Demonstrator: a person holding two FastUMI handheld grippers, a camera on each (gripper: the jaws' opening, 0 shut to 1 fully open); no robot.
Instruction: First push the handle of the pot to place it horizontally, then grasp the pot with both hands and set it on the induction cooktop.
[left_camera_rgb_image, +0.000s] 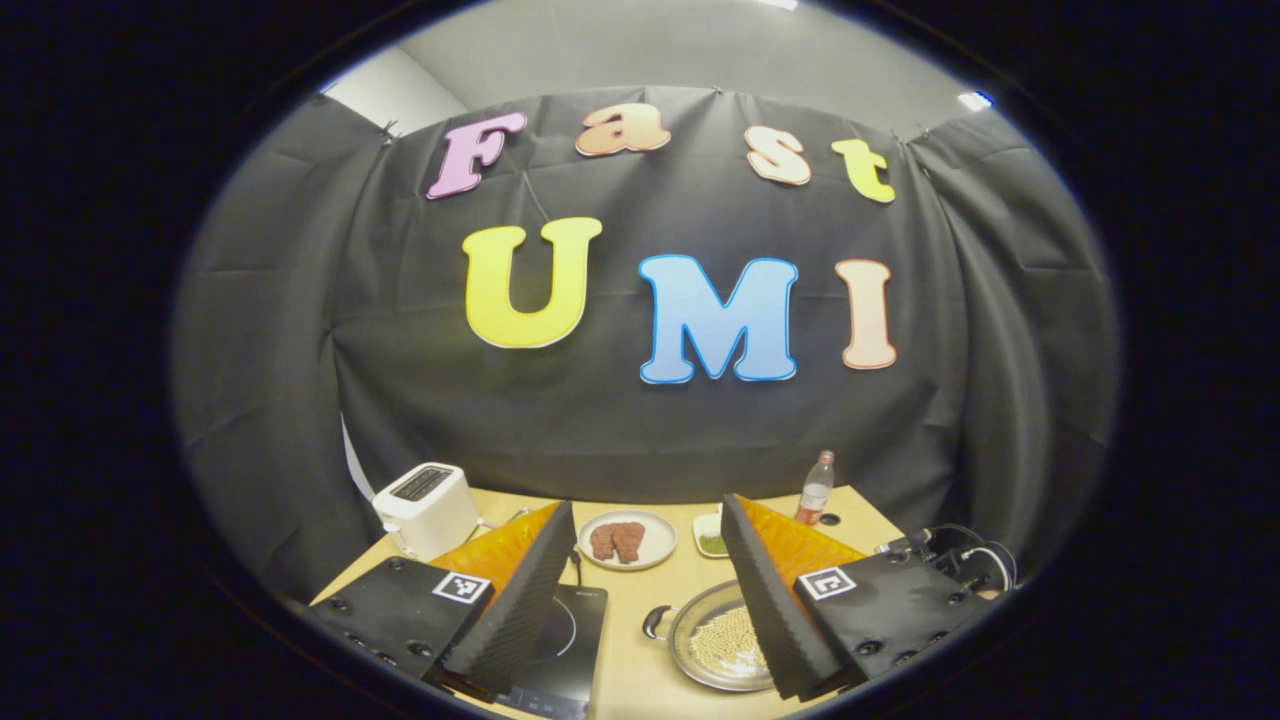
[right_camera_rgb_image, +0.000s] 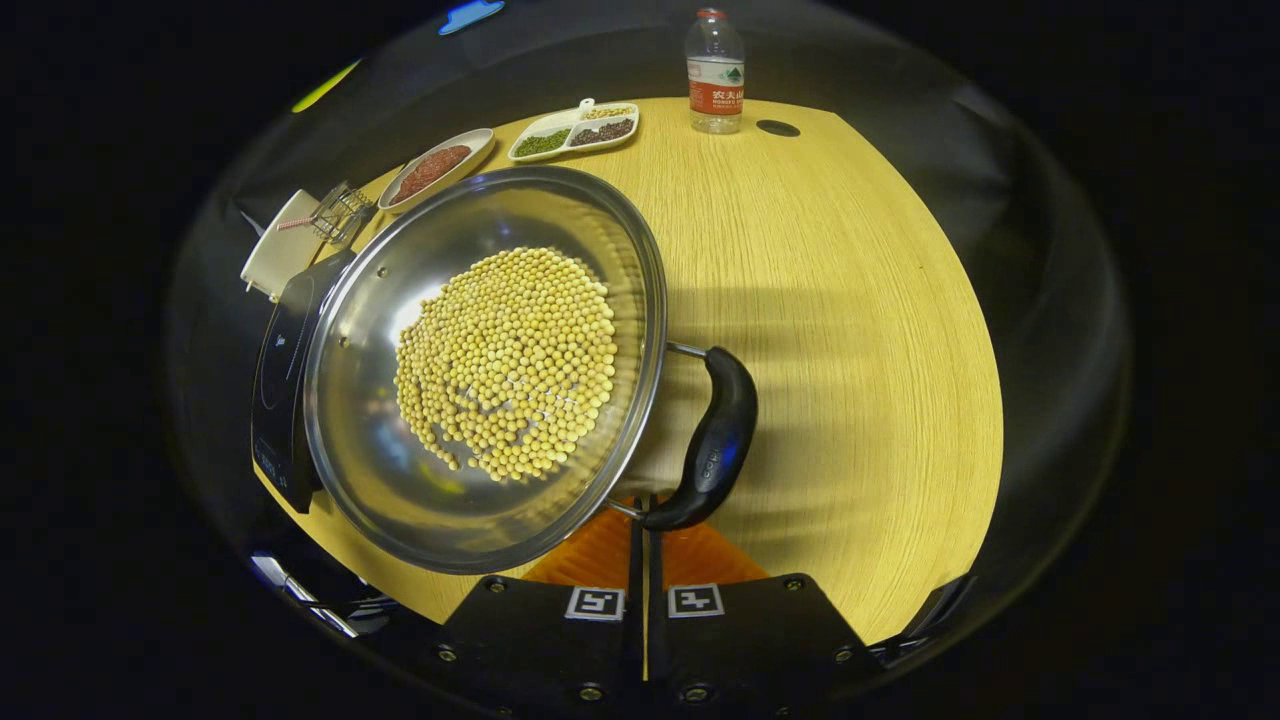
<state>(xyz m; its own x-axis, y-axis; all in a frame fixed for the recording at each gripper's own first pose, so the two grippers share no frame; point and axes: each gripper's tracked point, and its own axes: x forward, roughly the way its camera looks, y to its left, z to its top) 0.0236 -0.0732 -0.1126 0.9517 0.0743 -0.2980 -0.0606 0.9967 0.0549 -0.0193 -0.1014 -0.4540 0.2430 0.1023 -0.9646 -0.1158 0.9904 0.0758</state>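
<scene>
Your right gripper (right_camera_rgb_image: 646, 520) is pressed together against the pot's (right_camera_rgb_image: 480, 370) handle (right_camera_rgb_image: 712, 440) at lower centre, your left gripper (left_camera_rgb_image: 640, 590) spread wide — the push is underway, the two-handed lift onto the cooktop (right_camera_rgb_image: 283, 380) remains.

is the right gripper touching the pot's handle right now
Touching. In the right gripper view, the right gripper, fingers together, meets the lower end of the pot handle with no visible gap.

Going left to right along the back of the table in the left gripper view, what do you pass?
Toaster → plate of meat → small dish of green beans → water bottle.
</scene>
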